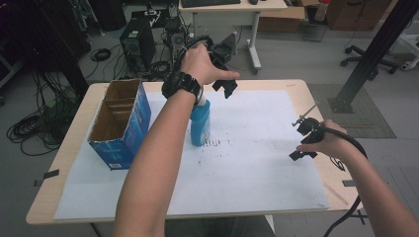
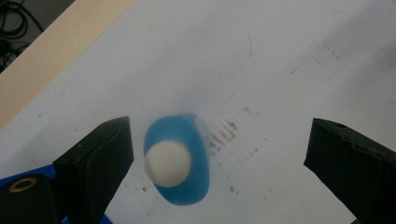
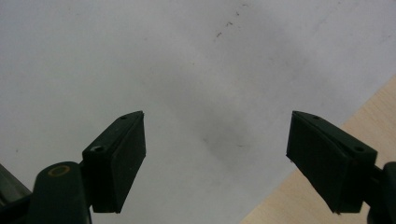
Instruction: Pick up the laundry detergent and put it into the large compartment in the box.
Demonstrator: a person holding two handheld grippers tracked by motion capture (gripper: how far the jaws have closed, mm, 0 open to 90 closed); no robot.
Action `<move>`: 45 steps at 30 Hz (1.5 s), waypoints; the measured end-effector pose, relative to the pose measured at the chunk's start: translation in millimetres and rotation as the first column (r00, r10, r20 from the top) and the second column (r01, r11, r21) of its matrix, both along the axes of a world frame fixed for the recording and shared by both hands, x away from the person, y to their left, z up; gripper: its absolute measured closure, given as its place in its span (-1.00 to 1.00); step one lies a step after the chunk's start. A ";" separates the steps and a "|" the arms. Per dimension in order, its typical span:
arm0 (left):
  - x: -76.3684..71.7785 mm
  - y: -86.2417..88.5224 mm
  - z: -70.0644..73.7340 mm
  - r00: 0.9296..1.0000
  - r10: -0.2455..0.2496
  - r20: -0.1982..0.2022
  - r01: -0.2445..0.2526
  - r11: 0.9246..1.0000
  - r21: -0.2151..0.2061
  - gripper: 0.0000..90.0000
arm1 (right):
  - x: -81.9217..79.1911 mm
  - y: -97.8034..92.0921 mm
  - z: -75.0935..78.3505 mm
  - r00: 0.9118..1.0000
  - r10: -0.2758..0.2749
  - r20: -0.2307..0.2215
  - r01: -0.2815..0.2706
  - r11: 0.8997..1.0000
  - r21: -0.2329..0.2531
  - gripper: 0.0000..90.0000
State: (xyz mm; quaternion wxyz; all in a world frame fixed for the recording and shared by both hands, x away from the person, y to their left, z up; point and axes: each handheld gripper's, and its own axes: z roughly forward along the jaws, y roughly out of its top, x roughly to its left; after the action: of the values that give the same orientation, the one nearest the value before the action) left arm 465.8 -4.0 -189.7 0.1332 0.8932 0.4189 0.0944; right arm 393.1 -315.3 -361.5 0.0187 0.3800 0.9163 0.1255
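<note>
A blue bottle [image 1: 200, 124] with a white cap stands upright on the white paper sheet [image 1: 257, 163] near the table's middle. My left gripper [image 1: 225, 87] hangs well above and slightly behind it, jaws pointing down. In the left gripper view the bottle's cap [image 2: 168, 163] lies below, close to the left jaw, and my left gripper [image 2: 219, 140] is open wide with nothing in it. My right gripper [image 1: 298, 140] hovers low over the paper's right side. It is also open and empty [image 3: 217, 135].
An open blue cardboard box [image 1: 121, 121] with inner dividers stands on the paper's left part, next to the bottle. The wooden table edge [image 3: 327, 196] runs close beside the right gripper. Cables, a computer tower and a desk are on the floor beyond the table.
</note>
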 end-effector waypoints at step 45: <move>7.3 25.9 -33.1 0.995 0.083 -0.057 -0.081 0.996 0.034 -0.79 | -1.8 0.1 -7.4 1.000 -0.005 -0.015 0.005 1.000 -0.003 -0.56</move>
State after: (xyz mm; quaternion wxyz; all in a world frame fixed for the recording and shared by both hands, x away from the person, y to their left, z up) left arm 473.1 21.8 -222.8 0.1028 0.8796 0.4575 0.0803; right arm 391.3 -315.2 -368.9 0.0127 0.3831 0.9156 0.1215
